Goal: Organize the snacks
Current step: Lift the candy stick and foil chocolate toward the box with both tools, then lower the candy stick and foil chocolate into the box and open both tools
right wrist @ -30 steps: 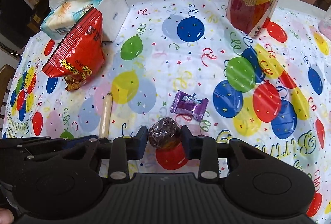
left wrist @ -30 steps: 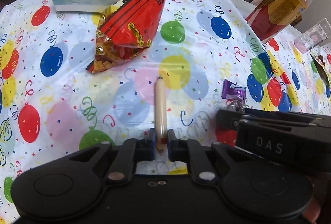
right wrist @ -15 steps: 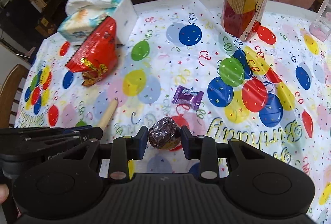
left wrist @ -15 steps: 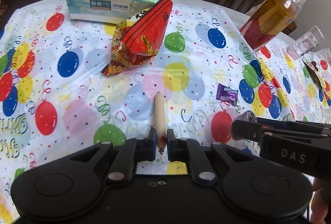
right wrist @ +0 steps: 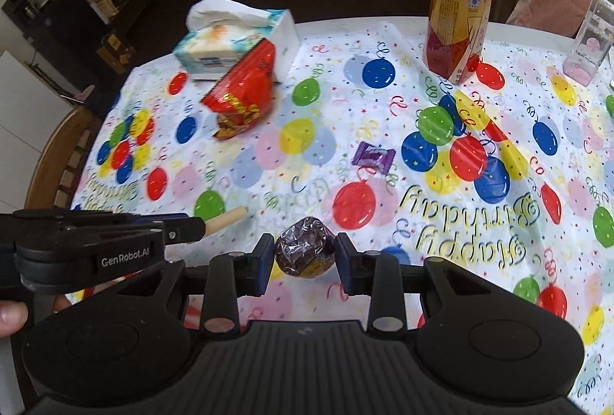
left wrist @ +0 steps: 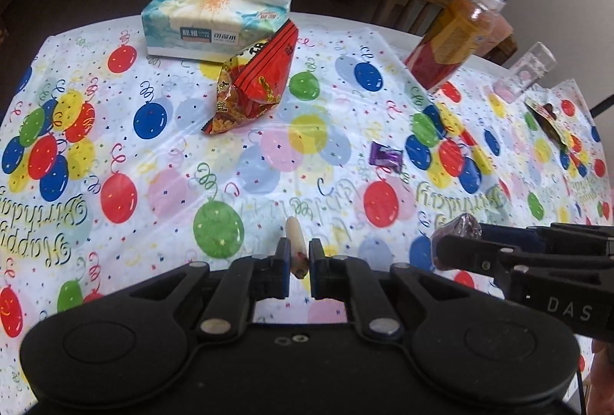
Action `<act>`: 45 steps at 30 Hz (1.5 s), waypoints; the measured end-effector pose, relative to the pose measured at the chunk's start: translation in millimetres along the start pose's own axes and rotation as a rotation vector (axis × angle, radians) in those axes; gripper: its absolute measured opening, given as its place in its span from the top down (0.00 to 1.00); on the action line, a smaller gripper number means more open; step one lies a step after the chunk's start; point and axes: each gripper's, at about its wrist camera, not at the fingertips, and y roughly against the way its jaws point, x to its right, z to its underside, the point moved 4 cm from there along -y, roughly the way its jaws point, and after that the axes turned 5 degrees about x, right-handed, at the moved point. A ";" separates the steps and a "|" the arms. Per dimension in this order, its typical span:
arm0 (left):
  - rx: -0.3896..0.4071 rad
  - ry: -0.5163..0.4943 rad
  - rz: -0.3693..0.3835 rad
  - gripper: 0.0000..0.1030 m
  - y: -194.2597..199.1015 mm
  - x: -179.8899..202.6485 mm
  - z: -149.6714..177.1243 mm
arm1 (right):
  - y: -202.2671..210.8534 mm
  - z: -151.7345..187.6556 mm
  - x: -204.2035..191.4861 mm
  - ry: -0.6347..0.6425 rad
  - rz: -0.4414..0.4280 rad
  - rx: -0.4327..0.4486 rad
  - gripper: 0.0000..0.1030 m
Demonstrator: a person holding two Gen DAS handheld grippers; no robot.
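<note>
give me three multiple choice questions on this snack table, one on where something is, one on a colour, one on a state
1. Where is the red snack bag?
A. leaning against the tissue pack
B. beside the juice bottle
C. in the right gripper

2. What colour is the wrapped candy lying loose on the tablecloth?
A. green
B. purple
C. orange

3. What is the left gripper doing?
A. open and empty
B. shut on the juice bottle
C. shut on a pale stick snack

Answers:
1 A: the bag's top edge rests on the pack.
2 B: its wrapper is purple with twisted ends.
3 C: the stick sits between its closed fingers, while the right gripper holds a dark wrapped ball.
</note>
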 end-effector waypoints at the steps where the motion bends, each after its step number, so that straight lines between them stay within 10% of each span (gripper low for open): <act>1: 0.004 -0.004 0.005 0.94 5.0 0.9 1.8 | 4.7 2.6 -2.1 0.004 -0.002 0.004 0.68; 25: 0.094 -0.082 0.085 0.94 111.3 9.8 50.8 | 77.9 65.1 -39.2 0.044 -0.048 0.020 0.68; 45: 0.007 -0.070 0.097 0.95 102.3 -12.8 129.9 | 53.8 143.7 -87.2 0.114 -0.096 -0.104 0.68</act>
